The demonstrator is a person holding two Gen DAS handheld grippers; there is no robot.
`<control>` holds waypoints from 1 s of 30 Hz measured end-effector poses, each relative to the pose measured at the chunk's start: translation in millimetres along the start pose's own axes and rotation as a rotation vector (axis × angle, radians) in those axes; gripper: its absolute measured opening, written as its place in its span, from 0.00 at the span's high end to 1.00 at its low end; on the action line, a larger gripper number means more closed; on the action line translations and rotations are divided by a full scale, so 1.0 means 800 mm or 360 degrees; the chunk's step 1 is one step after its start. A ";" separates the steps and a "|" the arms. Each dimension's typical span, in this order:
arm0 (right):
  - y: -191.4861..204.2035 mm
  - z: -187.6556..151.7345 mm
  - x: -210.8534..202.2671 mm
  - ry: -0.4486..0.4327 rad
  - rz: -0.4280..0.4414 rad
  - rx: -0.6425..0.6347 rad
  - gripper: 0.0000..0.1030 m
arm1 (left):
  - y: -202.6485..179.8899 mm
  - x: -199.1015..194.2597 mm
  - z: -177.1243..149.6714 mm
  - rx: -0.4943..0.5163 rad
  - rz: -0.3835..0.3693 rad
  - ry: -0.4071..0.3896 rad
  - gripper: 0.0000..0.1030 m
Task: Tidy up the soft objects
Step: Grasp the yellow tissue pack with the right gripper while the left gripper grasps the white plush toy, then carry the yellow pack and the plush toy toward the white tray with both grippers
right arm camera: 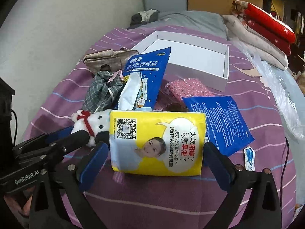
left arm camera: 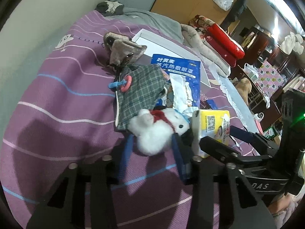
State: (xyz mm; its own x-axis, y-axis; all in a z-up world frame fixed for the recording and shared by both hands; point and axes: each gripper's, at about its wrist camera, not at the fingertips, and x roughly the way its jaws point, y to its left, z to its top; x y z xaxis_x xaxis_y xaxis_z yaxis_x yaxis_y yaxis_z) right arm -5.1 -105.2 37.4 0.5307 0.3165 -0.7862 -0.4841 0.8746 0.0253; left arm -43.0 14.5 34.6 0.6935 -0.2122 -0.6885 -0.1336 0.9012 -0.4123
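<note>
Left wrist: left gripper (left arm camera: 152, 143) pinching plush (left arm camera: 154, 133) between blue pads. Right wrist: right gripper (right arm camera: 155, 156) spread, flanking tissue pack (right arm camera: 158, 143), untouched.

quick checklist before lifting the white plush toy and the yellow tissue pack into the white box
1. Left gripper around the white plush toy: ok, a blue pad on each side; firm pressure cannot tell.
2. Right gripper straddles the yellow tissue pack: ok, but the jaws stand apart from it, not gripped.
3. White box open with bare floor showing: ok.
4. Way to the box: not ok, the blue eye mask pouch and the pink sparkly item lie between.
5. The two grippers clear of each other: not ok, the left one's finger lies close beside the pack.
</note>
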 end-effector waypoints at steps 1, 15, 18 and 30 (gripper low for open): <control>0.001 0.000 0.001 0.0003 -0.0008 0.0000 0.01 | -0.001 0.001 0.000 0.0007 -0.0002 0.0003 0.68; -0.015 -0.003 0.031 0.0127 0.0044 0.0128 0.00 | -0.014 -0.001 0.002 0.0089 0.0057 0.0000 0.75; -0.026 -0.003 0.023 0.0094 0.0081 0.0202 0.01 | -0.017 -0.004 0.005 0.0097 0.0044 -0.0008 0.76; -0.030 0.007 -0.020 0.0042 0.0233 0.0230 0.02 | -0.027 -0.034 0.031 0.0108 -0.0033 -0.0090 0.77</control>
State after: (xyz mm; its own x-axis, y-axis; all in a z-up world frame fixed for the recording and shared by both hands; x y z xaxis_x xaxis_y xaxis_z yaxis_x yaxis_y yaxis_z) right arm 2.1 -129.3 52.9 0.4426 0.4358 -0.7837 -0.4489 0.8642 0.2271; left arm -41.3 10.3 77.4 0.7347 -0.2109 -0.6448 -0.0719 0.9209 -0.3831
